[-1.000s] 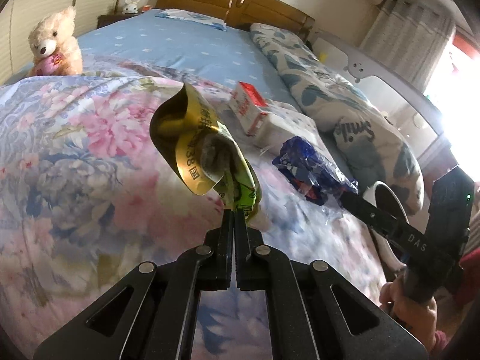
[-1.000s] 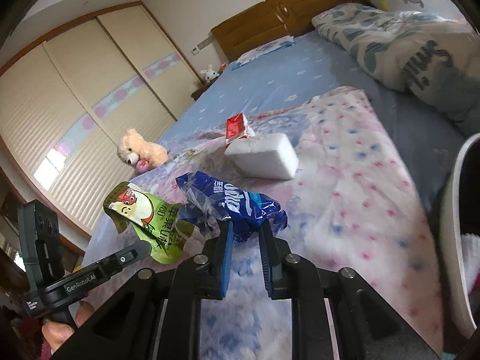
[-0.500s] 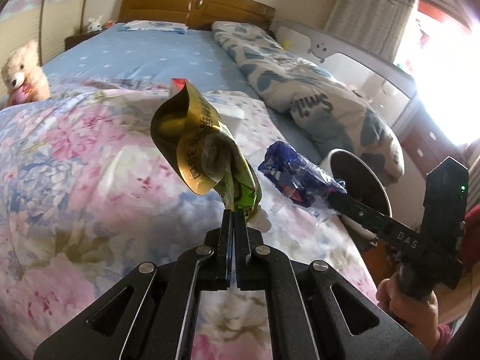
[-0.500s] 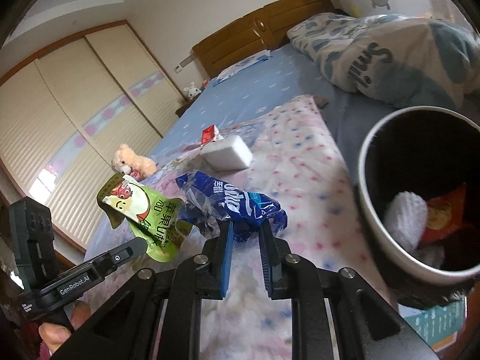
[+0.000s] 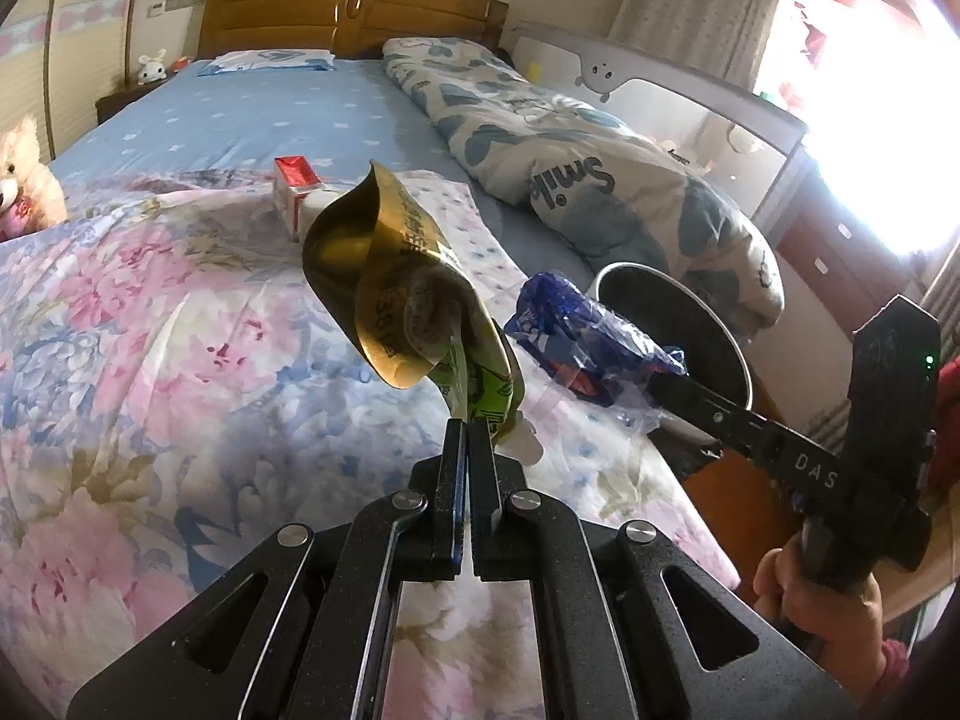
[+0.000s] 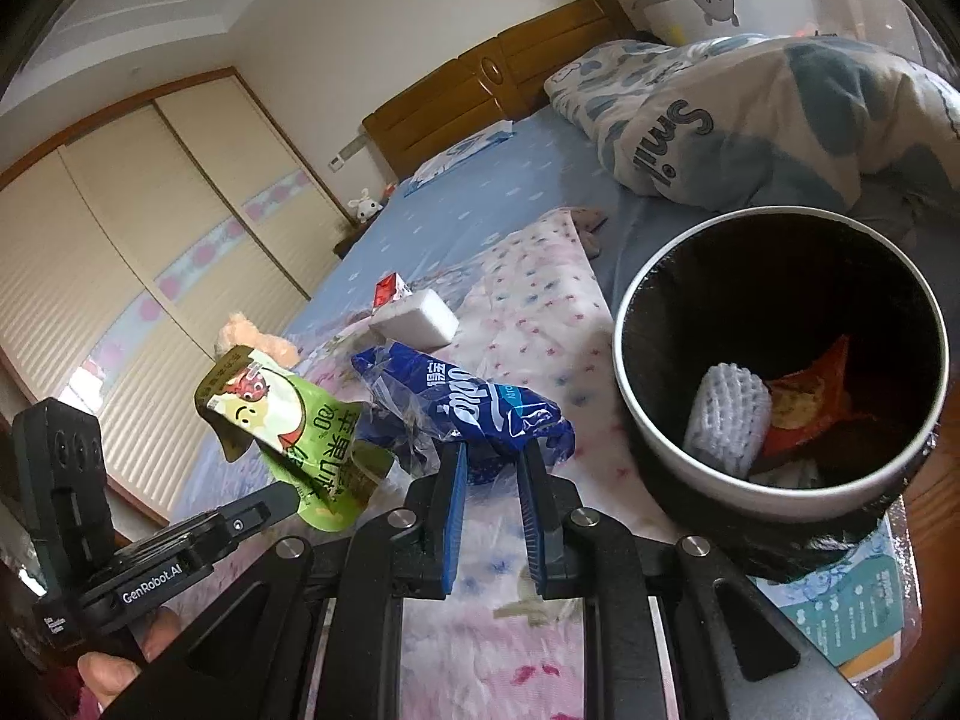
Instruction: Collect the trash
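Observation:
My left gripper (image 5: 467, 429) is shut on a crumpled green and gold snack pouch (image 5: 396, 294), held up over the floral quilt; the same pouch (image 6: 294, 420) shows at the left of the right wrist view. My right gripper (image 6: 491, 456) is shut on a crinkled blue plastic wrapper (image 6: 468, 408), which also appears as the blue wrapper (image 5: 576, 336) to the right in the left wrist view. A round dark bin with a white rim (image 6: 624, 300) stands to the right, beside the bed, holding a white foam net (image 6: 726, 414) and a red wrapper (image 6: 810, 396).
A red and white box (image 5: 294, 186) and a white pack (image 6: 420, 318) lie further up the floral quilt (image 5: 150, 330). A rolled duvet (image 5: 570, 168) lies along the right side. A teddy bear (image 5: 24, 174) sits at the left edge. A leaflet (image 6: 852, 612) lies under the bin.
Both grippers have swung right across the bed with their wrappers still held. The bin has come fully into the right wrist view and grown nearer.

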A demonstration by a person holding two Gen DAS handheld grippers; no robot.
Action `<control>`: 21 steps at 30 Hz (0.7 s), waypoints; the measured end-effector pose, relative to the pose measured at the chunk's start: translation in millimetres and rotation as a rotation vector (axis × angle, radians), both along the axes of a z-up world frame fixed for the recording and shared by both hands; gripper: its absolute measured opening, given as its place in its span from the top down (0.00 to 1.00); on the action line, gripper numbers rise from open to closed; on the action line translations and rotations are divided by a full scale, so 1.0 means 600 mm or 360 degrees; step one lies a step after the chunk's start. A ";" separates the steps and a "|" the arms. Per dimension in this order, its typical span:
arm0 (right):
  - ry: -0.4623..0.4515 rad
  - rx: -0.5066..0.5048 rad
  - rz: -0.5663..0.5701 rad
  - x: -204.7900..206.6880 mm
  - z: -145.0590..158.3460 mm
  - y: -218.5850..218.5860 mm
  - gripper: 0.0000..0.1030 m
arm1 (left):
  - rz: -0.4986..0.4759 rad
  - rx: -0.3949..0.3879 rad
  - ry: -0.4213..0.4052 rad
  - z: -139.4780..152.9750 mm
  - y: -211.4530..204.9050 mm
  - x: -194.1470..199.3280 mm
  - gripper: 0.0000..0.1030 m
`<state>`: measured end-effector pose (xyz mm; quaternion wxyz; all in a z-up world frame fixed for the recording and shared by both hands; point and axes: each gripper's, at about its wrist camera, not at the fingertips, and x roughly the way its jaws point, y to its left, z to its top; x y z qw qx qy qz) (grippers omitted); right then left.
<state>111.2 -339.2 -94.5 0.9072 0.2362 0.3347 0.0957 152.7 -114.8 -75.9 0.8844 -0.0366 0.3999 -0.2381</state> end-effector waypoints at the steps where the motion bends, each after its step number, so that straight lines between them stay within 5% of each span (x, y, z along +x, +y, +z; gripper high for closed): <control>1: 0.0000 -0.0005 0.0001 -0.002 0.000 0.002 0.83 | -0.0002 0.0000 0.0002 -0.001 0.000 -0.002 1.00; 13: 0.0131 -0.0126 0.0112 -0.007 -0.033 0.028 0.78 | -0.0006 -0.0004 0.0165 -0.038 0.041 -0.001 1.00; 15: 0.0136 -0.0147 0.0150 -0.006 -0.032 0.030 0.65 | -0.0027 -0.0011 0.0226 -0.047 0.055 0.006 0.99; 17: 0.0139 -0.0177 0.0196 -0.004 -0.028 0.031 0.28 | -0.0033 -0.0032 0.0296 -0.058 0.073 0.017 0.99; 21: 0.0110 -0.0264 0.0301 0.002 -0.016 0.039 0.25 | -0.0029 -0.0014 0.0413 -0.080 0.104 0.040 0.97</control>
